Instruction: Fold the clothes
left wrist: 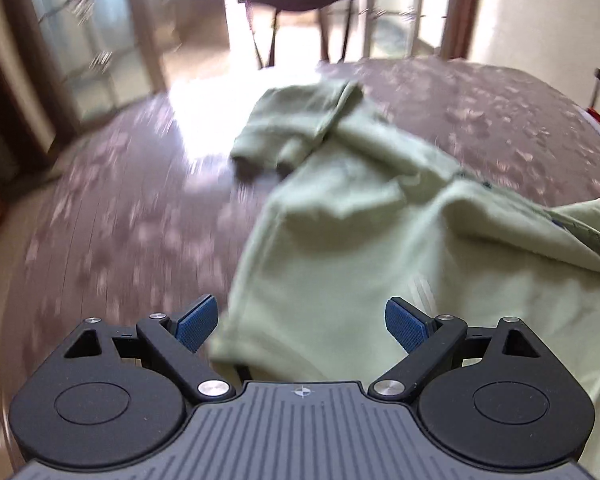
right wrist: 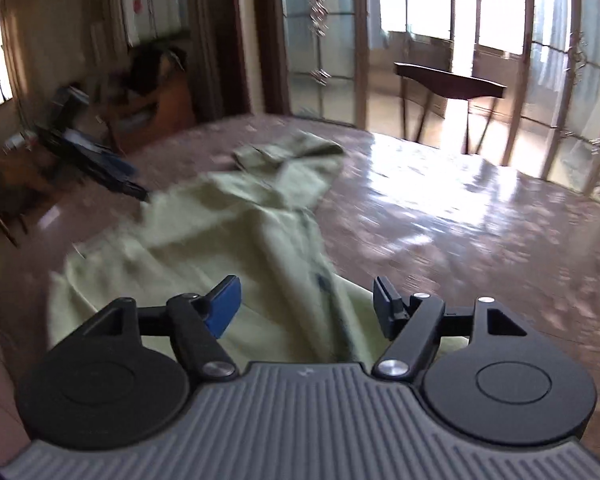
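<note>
Fingers apart on both grippers, nothing held, above a rumpled green garment.

Left gripper has the garment from 12 to 3 o'clock; right gripper has it from 12 to 10, long axis running away across the table.

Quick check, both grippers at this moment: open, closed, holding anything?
Left gripper: open, holding nothing, above the green garment.
Right gripper: open, holding nothing, also over the garment.
</note>
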Demonstrator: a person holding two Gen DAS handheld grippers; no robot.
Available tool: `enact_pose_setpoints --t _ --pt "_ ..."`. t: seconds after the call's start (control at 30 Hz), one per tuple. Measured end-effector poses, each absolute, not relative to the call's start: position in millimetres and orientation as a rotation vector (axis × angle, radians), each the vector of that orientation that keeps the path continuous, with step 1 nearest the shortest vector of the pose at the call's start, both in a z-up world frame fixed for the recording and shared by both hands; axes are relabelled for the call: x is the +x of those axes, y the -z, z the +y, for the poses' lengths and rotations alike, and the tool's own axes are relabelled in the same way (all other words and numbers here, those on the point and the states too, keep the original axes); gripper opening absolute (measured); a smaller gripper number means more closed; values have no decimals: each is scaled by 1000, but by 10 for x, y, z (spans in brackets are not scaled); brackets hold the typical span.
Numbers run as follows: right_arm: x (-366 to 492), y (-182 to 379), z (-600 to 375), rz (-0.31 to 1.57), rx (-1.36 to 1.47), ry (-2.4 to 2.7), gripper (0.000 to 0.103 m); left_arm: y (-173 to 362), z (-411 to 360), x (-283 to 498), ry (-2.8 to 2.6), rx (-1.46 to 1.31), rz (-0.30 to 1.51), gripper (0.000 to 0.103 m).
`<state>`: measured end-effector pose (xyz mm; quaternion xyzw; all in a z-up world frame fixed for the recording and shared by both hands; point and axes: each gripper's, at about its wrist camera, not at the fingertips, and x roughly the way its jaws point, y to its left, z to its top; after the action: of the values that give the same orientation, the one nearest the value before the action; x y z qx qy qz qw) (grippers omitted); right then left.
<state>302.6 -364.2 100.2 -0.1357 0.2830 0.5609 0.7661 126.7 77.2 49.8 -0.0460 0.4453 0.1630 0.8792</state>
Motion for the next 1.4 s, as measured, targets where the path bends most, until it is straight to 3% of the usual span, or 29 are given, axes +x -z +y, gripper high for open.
enact_pose_setpoints --t 0.13,0.5,0.73,0.83,0.9,0.97,1.0,1.1,1.17,1.2,1.4 --pt "2885 -969 -3425 642 -226 -1282 70 -358 984 1623 -234 -2 915 94" --pt "2778 -688 -3390 737 -102 -1219 72 57 1415 2247 -128 -196 943 94" --pt "2877 -658 -3370 746 -59 -1182 72 169 1484 2264 -72 -180 962 93" --pt "2912 -644 -3321 749 -43 -1179 72 158 1556 2231 -68 -213 964 84" --pt "2944 -655 -3274 752 -36 -1181 72 133 1605 2218 -93 -217 964 71" --pt "2948 -650 -3235 751 -33 -1184 72 107 1677 2197 -131 -236 963 46" --pt "2948 -644 -3230 751 -33 -1184 72 97 1733 2182 -137 -270 959 45" --pt "2946 -628 -3216 753 -32 -1185 72 103 1832 2112 -130 -337 940 56" --pt "2945 -617 -3207 754 -31 -1185 72 112 1818 2097 -135 -311 936 75" --pt "2945 -612 -3202 755 -31 -1185 72 119 1808 2094 -140 -300 940 78" --pt "2942 -579 -3174 759 -28 -1185 72 133 1844 2023 -76 -366 927 88"
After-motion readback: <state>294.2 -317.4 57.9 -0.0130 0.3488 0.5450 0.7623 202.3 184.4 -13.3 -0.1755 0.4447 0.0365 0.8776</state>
